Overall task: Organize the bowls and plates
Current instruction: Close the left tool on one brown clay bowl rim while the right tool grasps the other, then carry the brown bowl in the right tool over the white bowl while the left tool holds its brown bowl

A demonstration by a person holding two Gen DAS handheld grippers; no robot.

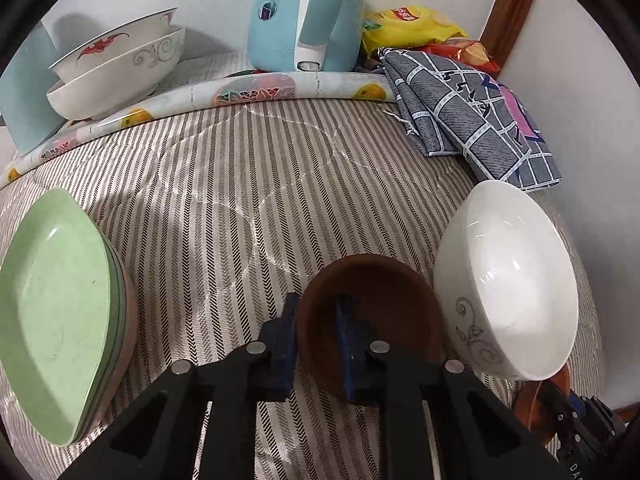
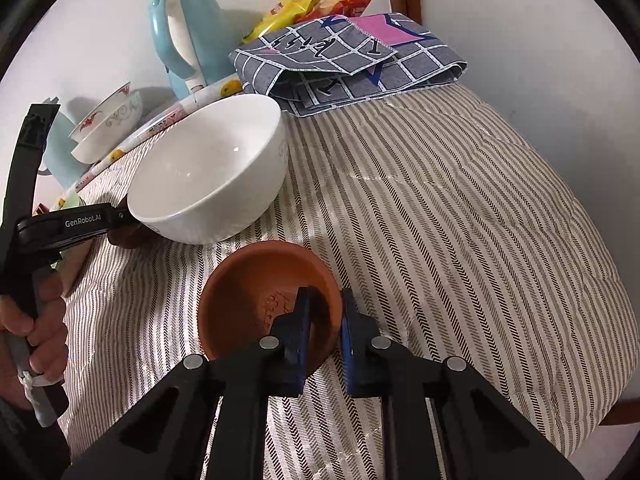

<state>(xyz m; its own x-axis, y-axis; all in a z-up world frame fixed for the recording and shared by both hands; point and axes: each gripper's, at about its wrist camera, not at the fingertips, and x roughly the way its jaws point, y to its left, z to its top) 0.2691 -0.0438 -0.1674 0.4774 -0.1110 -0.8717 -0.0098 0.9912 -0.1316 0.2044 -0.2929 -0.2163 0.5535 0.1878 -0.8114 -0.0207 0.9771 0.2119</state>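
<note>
My left gripper point(image 1: 318, 312) is shut on the near rim of a dark brown bowl point(image 1: 384, 300), one finger inside, one outside. A white bowl point(image 1: 512, 280) stands right of it, also in the right wrist view point(image 2: 208, 172). My right gripper point(image 2: 324, 304) is shut on the right rim of an orange-brown bowl point(image 2: 256, 292) resting on the striped cloth point(image 2: 440, 220). A stack of green plates point(image 1: 52, 312) lies at the left. Two stacked patterned white bowls point(image 1: 120, 64) sit at the back left.
A light blue kettle point(image 1: 304, 16) stands at the back by the wall. A folded grey checked cloth point(image 1: 472, 108) and snack bags point(image 1: 412, 24) lie at the back right. A rolled fruit-print mat point(image 1: 248, 92) runs across the back. The table's right edge drops off point(image 2: 616, 360).
</note>
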